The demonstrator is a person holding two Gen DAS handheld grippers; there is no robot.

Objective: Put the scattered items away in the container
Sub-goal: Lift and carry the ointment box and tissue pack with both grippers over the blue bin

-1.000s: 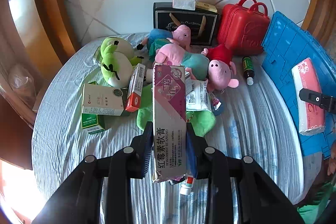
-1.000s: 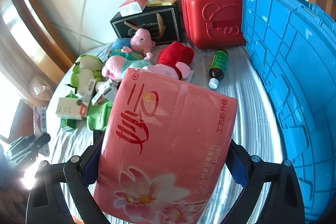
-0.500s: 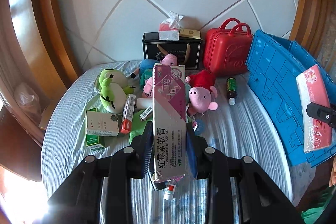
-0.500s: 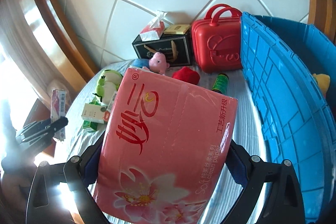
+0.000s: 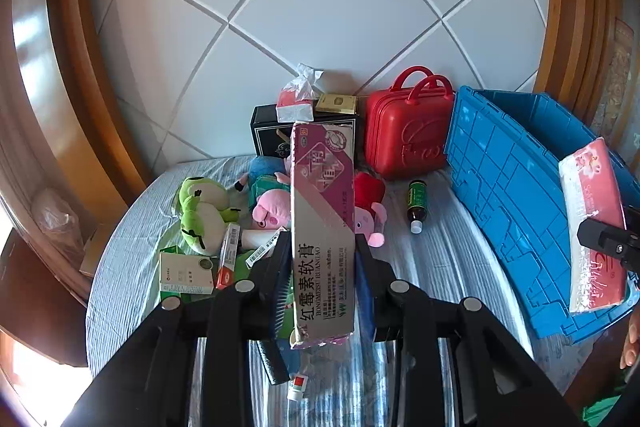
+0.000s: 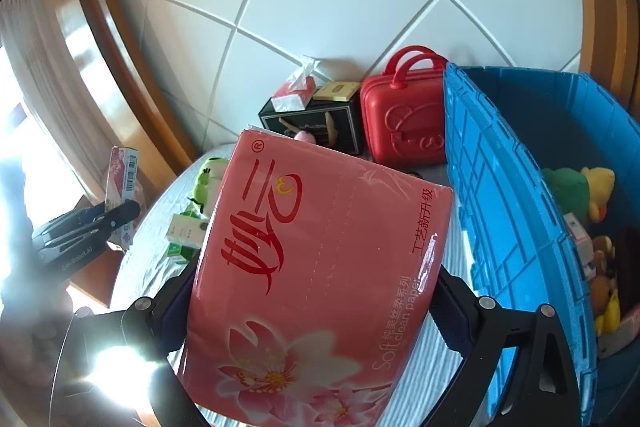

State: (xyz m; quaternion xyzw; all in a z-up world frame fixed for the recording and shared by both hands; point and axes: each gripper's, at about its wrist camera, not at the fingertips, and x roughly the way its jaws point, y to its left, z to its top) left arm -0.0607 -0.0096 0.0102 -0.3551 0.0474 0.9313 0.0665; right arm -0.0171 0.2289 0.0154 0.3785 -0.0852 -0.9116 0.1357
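My left gripper (image 5: 323, 263) is shut on a long pink and grey ointment box (image 5: 323, 211), held high above the bed. My right gripper (image 6: 312, 291) is shut on a pink tissue pack (image 6: 316, 267), which fills most of the right wrist view. The same pack (image 5: 592, 227) shows at the right edge of the left wrist view, over the blue crate (image 5: 508, 195). In the right wrist view the blue crate (image 6: 516, 187) stands at the right with several plush toys and boxes inside. The left gripper with its box (image 6: 120, 179) appears at the far left.
On the striped bed (image 5: 448, 259) lie a green frog plush (image 5: 204, 211), pink pig plushes (image 5: 272, 211), small medicine boxes (image 5: 186, 273), a dark bottle (image 5: 417, 203) and a small tube (image 5: 297, 385). A red case (image 5: 408, 131) and a black box (image 5: 264, 139) stand against the tiled wall.
Both grippers have risen with their loads, and the bed items look smaller and lower. The crate's inside has come into the right wrist view.
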